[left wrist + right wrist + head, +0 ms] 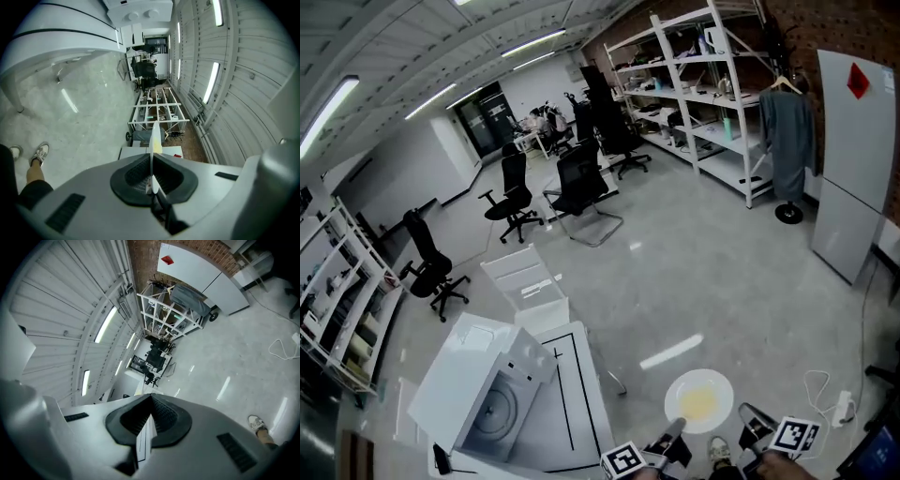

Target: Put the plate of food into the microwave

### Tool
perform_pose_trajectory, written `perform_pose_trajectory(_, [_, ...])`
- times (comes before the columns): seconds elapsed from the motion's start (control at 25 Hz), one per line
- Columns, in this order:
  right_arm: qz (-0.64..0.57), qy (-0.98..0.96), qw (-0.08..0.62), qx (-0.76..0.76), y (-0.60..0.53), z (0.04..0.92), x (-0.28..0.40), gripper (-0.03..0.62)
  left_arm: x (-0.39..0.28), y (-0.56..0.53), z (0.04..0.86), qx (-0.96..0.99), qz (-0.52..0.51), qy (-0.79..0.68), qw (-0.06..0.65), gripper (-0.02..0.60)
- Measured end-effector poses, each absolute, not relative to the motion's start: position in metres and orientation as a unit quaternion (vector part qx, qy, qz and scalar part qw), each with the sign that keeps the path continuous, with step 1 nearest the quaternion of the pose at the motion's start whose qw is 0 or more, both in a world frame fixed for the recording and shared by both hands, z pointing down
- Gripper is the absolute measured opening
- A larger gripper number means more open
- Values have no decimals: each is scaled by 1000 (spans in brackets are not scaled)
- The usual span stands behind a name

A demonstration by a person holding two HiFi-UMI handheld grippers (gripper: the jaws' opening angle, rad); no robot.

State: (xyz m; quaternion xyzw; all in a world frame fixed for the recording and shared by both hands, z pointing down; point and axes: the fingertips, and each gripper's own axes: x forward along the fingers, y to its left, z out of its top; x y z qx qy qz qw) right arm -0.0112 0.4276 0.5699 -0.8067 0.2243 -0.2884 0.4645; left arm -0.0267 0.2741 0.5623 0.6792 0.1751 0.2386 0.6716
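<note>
— Plate [699, 401], round, thin and white, yellow food [698, 406] at its middle. The left gripper [675, 433] pinches its rim over the glossy grey floor [703, 262].
— And the right gripper [151, 399]?
— Jaws together, empty. Left of the plate, a boxy white microwave [478, 394] stands open on a white table [581, 412]. Black chairs [514, 197] and metal shelves [712, 84] lie beyond.

Left hand-held gripper [673, 433] and right hand-held gripper [752, 419] got cropped at the bottom edge; shelf [710, 101] clutter was too tiny.
</note>
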Motion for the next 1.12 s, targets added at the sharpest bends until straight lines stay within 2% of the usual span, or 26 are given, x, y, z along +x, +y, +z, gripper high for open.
perform_pose_trajectory(0.24, [-307,307,447,-782,395,561,56,-2,14,247,559,694,183,117,687,17])
perform_pose_trajectory(0.56, [-346,372,417,-754,361,567,106,-2,40,212,560,711,108,30,694,17])
perform_pose_trajectory(1.12, [-408,497,371,-670,284,561,126,-1,25,163,564,701,-22,-105,705,17])
